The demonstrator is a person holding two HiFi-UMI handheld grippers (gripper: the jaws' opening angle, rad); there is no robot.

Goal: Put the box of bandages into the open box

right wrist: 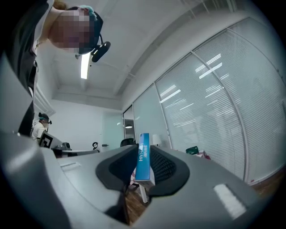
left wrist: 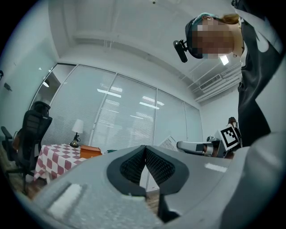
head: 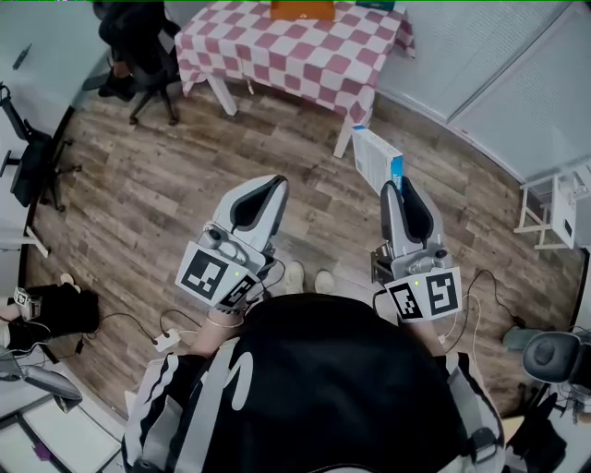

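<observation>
A flat white and blue box of bandages [head: 377, 159] stands on edge between the jaws of my right gripper [head: 399, 192], which is shut on it; the right gripper view shows its blue edge [right wrist: 143, 156] clamped upright. My left gripper [head: 273, 187] is held level beside it, jaws shut with nothing between them [left wrist: 145, 148]. Both hang over the wood floor, short of the checkered table [head: 286, 51]. An orange-brown box [head: 302, 10] sits on the table's far side, also seen as the orange-brown box [left wrist: 90, 152] in the left gripper view; I cannot tell whether it is open.
A black office chair [head: 138, 46] stands left of the table. A white rack [head: 559, 212] is at the right wall. Cables and a power strip [head: 166, 342] lie on the floor at lower left. A small lamp [left wrist: 77, 130] stands on the table.
</observation>
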